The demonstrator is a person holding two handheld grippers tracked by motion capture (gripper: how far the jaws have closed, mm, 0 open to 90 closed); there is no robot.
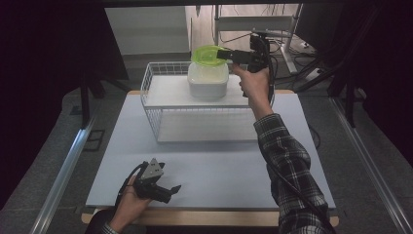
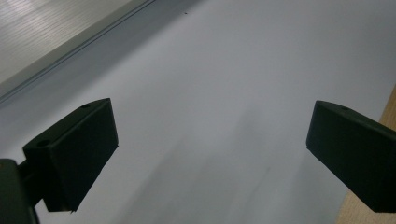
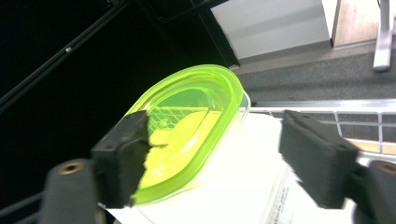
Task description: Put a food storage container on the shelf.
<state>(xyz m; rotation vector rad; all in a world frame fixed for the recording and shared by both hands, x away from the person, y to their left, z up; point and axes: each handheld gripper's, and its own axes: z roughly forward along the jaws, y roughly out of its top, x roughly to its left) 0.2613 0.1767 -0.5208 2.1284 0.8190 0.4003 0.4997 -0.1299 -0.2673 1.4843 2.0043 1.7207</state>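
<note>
My right gripper (image 1: 225, 54) up at wire basket (image 1: 151, 97), jaws apart, green lid (image 3: 187, 126) between them, tilted on rim of white container (image 1: 208, 80); left pad beside lid, whether touching, can't tell. Container sits on basket's top shelf. My left gripper (image 1: 170, 191) low over white tabletop (image 2: 224, 70), near its front edge, jaws wide apart, nothing between.

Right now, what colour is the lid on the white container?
Translucent lime green lid; clearest in the right gripper view.

Translucent green lid (image 1: 208, 54) tilted, propped on white container (image 1: 208, 79); container upright on wire rack's (image 1: 157, 102) upper shelf, seemingly unsealed.
</note>
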